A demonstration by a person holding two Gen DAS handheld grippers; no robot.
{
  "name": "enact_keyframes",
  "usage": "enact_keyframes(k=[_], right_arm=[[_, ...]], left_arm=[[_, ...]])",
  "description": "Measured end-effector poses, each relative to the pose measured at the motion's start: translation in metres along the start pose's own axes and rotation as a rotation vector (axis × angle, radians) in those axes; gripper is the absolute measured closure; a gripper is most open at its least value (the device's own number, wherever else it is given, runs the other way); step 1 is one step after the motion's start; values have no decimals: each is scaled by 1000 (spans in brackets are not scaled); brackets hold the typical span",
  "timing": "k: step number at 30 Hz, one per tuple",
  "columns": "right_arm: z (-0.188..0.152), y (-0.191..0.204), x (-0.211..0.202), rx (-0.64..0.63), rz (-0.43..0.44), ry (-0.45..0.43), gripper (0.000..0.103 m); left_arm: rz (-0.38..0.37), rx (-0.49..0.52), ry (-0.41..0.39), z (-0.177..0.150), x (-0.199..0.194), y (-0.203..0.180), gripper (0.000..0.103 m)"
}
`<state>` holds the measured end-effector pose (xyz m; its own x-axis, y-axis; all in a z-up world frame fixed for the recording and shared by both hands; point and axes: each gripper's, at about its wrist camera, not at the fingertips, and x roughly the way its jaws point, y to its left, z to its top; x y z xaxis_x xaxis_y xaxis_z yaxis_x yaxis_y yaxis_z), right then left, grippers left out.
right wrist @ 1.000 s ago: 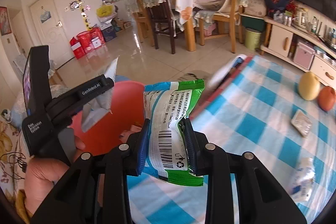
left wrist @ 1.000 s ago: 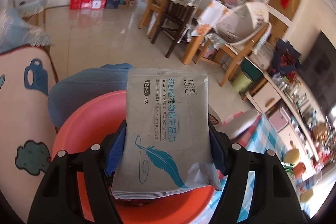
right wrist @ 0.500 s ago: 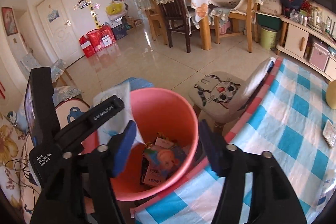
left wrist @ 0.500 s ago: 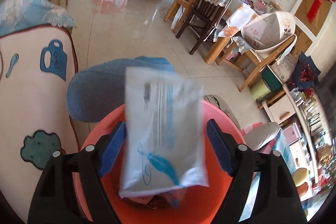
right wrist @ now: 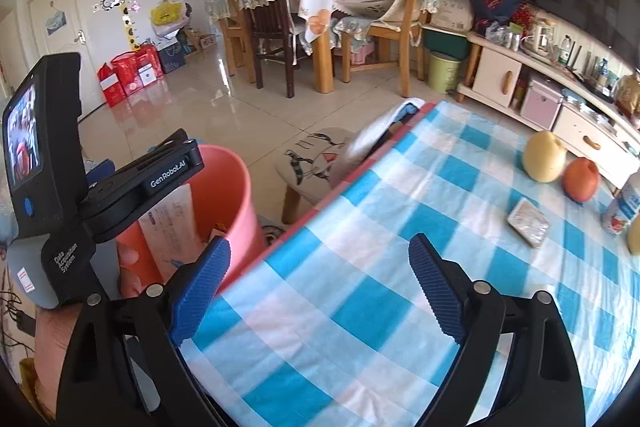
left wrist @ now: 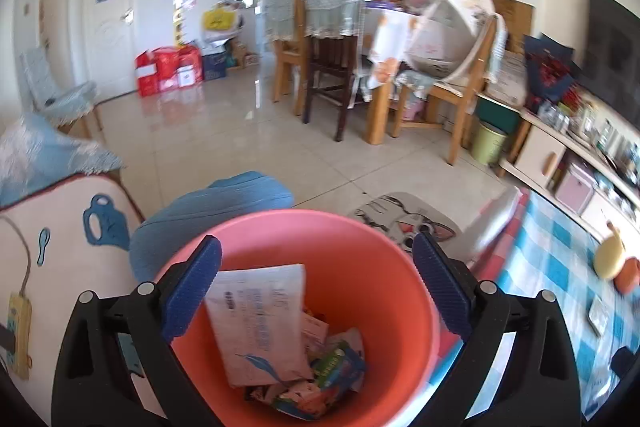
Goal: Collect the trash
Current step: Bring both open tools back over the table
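Observation:
The pink trash bucket stands on the floor beside the table and also shows in the right wrist view. The grey wipes packet lies inside it on several wrappers, among them a green snack bag. My left gripper is open and empty above the bucket's mouth. My right gripper is open and empty over the blue checked tablecloth. A small flat clear packet lies on the cloth.
A pear, an orange fruit and a small carton sit on the table's far right. A cat-print stool stands by the table edge. A blue cushion lies behind the bucket. Dining chairs stand farther back.
My left gripper opened and the wipes packet dropped into the bucket. My right gripper let go of the green snack bag into the bucket and swung right over the table.

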<state>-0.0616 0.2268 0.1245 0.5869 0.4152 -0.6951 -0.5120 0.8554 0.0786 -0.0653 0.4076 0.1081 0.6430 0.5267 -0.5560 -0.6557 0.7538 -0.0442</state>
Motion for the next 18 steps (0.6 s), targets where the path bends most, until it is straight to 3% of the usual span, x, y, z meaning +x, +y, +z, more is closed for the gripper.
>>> enact_keyframes(k=[6,18], right_arm=[[-14,-23,-23,-14,-71,-14,12],[-30,-63,-60,37,-144,-49,10]], left_arm=[[-35,80,-62,-5,-23,-30,6],[-119,178,-99,-18,-49,-78,5]])
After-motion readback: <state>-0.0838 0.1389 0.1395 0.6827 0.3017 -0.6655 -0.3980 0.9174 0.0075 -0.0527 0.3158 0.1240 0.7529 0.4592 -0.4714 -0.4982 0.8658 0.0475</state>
